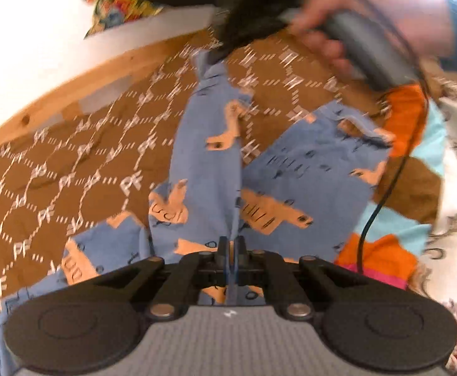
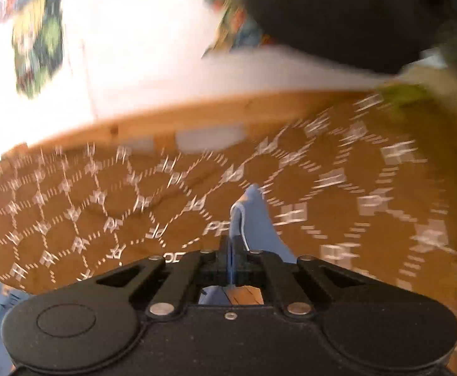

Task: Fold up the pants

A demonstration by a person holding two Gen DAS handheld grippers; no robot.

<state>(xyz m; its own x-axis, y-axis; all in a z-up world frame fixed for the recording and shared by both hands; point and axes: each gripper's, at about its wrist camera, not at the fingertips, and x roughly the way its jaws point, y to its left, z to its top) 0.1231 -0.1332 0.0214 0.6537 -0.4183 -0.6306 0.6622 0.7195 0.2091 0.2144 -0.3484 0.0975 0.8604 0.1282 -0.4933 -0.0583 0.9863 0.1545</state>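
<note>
**Both claws pinched on the pants, one leg pulled taut**

So here's where you're at. Your left claw (image 1: 232, 244) is clamped shut on a fold of the blue cotton pants with the peach animal print (image 1: 209, 163), pads pressed tight on the fabric right in front of the camera. From there one leg runs up and away as a stretched strip to your right claw (image 1: 216, 56), which is pinching the far end of it. In the right wrist view that right claw (image 2: 232, 250) is closed on a thin bit of blue cloth, with a small flap sticking up past the tips. The picture there is pretty smeared, so don't ask me for details.

The rest of the pants lie spread over the brown bedspread with the white "PF" lattice pattern (image 1: 71, 156), the other half lying flat off to the right, near an orange, turquoise and brown patchwork blanket (image 1: 407, 119). Your right hand (image 1: 369, 22) grips the grey handle, black cable (image 1: 382, 194) trailing down over the blanket. A pale wooden bed rail (image 2: 197, 119) runs along the far edge
</note>
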